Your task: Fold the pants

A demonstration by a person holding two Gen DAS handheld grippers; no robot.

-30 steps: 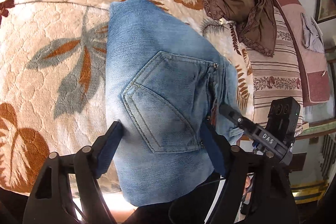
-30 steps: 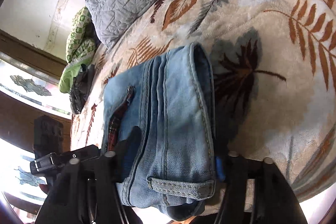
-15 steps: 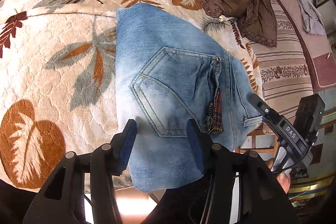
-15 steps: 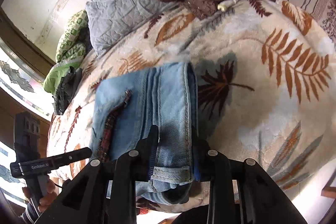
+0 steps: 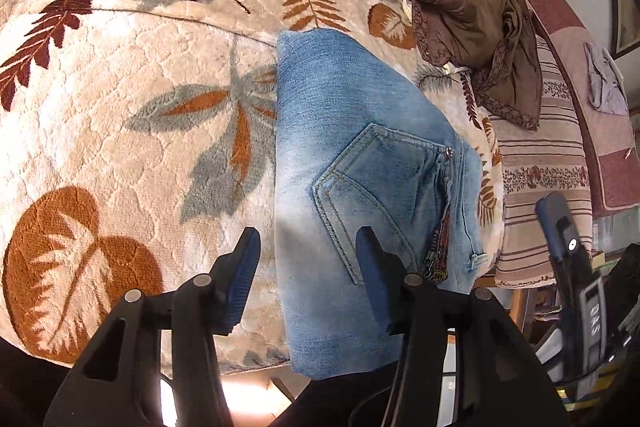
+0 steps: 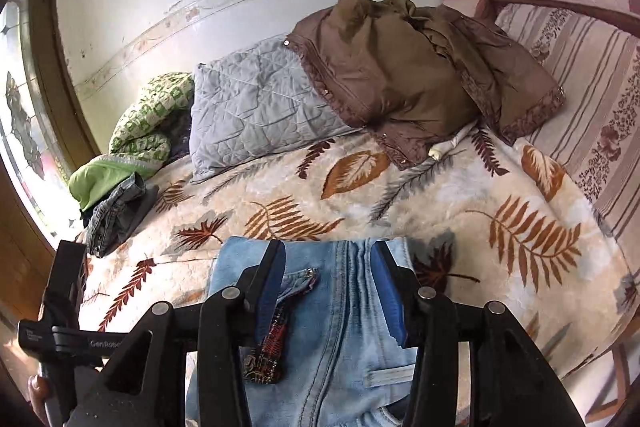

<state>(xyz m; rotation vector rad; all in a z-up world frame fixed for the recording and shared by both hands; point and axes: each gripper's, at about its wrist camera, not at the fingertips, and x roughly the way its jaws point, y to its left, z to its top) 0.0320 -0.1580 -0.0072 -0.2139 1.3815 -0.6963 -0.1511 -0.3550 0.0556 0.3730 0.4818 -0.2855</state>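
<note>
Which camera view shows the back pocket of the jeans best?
The left wrist view: the whole stitched pocket faces the camera on the folded jeans. In the right wrist view the jeans show mainly seams and waistband; only the pocket's corner is visible.

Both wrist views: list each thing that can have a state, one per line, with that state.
Jeans: folded into a compact stack, flat on the blanket, back pocket up.
Left gripper: jaws open, holding nothing.
Right gripper: jaws open above the jeans, holding nothing.
Brown jacket: crumpled, heaped partly on the grey pillow.
Leaf-pattern blanket: spread over the bed.
</note>
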